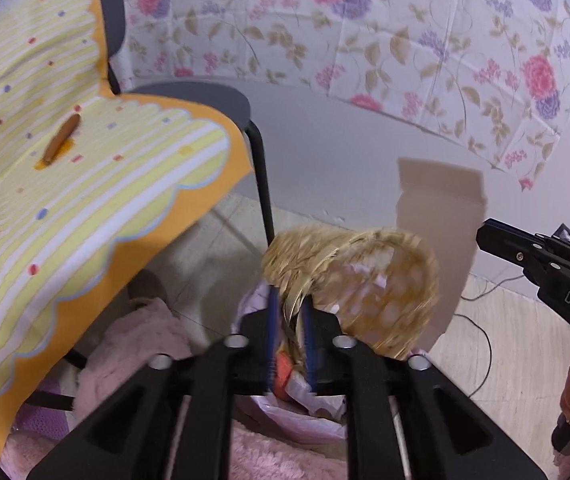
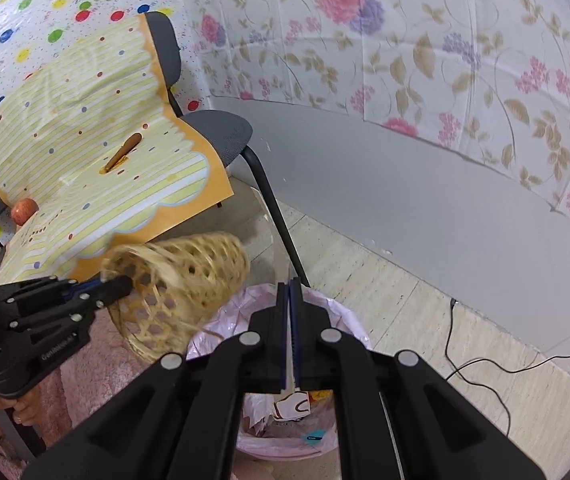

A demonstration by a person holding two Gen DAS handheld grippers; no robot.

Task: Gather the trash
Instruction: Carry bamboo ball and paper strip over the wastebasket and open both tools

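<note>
Basket (image 2: pixel 181 280) tipped over pink-lined bin (image 2: pixel 337 312), rim between left gripper (image 1: pixel 291 316) fingers, narrow gap, grip looks loose. Right gripper (image 2: pixel 290 292) closed, empty, above bin. Risk: basket slips, falls into bin or onto rug (image 2: pixel 97 364); trash spills past liner. Chair (image 2: pixel 221 132) leg close behind bin; cable (image 2: pixel 481 364) on floor right; open floor toward wall

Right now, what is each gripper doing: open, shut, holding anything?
Left gripper: closed on the rim of the woven basket, tipped over the pink-lined trash bin.
Right gripper: shut, nothing visible between its fingers.
</note>
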